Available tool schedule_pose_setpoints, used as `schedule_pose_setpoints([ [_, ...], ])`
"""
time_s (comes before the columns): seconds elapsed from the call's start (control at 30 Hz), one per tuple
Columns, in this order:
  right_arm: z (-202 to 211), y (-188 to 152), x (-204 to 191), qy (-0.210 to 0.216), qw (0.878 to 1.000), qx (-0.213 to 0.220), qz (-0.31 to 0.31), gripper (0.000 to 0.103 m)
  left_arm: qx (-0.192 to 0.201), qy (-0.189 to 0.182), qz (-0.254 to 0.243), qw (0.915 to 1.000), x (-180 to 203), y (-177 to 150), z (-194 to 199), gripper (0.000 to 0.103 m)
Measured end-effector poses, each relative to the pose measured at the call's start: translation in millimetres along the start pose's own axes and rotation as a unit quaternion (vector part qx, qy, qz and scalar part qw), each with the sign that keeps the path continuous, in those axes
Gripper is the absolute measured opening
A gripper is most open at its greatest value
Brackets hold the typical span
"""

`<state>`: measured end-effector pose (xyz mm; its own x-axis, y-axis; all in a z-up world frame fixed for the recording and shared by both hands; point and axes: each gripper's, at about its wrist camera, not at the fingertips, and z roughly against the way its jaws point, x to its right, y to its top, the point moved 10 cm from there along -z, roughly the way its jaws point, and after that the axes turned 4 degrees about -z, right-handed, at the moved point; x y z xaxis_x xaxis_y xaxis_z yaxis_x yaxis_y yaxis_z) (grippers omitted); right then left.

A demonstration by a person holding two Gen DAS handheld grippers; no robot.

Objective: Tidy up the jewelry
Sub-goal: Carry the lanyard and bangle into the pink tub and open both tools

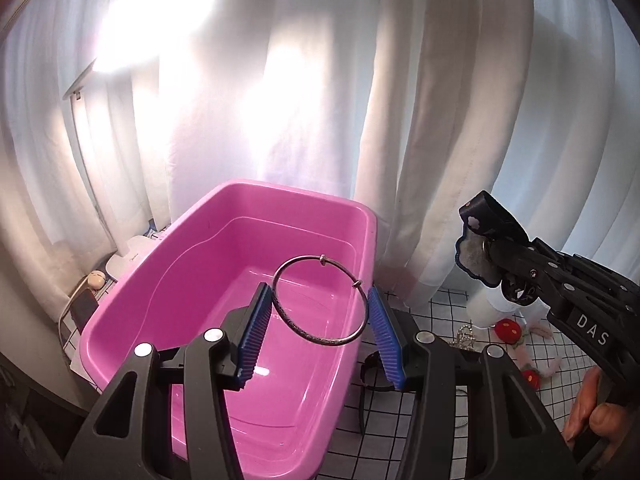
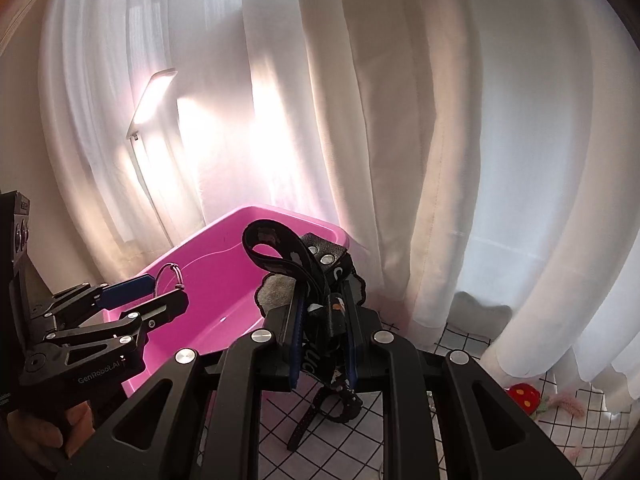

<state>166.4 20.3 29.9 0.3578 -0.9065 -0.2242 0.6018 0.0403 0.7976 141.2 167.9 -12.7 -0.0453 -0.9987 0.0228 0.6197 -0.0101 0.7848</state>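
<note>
We are carrying a silver bangle (image 1: 320, 300), pinched edgewise in the left gripper (image 1: 320, 332), and a black strap (image 2: 320, 280), clamped in the right gripper (image 2: 322, 344), toward the pink tub (image 1: 168, 280); the bangle's thin rim, seemingly barely held, may be slipping out early.

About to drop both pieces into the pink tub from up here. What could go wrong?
The silver bangle is pinched only at its edges between the left gripper pads, so it could twist out and miss the pink tub. The black strap in the right gripper trails loose ends that may snag the rim.
</note>
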Motion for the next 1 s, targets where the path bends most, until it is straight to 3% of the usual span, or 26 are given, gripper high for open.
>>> schedule_pose_setpoints([
  [0.27, -64, 11, -60, 0.042, 0.997, -0.046, 0.039, 0.016, -0.016, 0.044, 0.053, 0.9975, -69, -7, -9, 0.048],
  [0.5, -112, 4, -87, 0.052, 0.993, -0.092, 0.061, 0.016, -0.054, 0.070, 0.084, 0.9925, -107, -28, -35, 0.048],
  [0.93, -168, -11, -91, 0.026, 0.987, -0.154, 0.047, 0.017, -0.095, 0.079, 0.127, 0.9842, -139, -52, -62, 0.050],
  [1.0, -170, -11, -89, 0.015, 0.987, -0.155, 0.048, 0.028, -0.094, 0.081, 0.132, 0.9834, -142, -54, -61, 0.050],
])
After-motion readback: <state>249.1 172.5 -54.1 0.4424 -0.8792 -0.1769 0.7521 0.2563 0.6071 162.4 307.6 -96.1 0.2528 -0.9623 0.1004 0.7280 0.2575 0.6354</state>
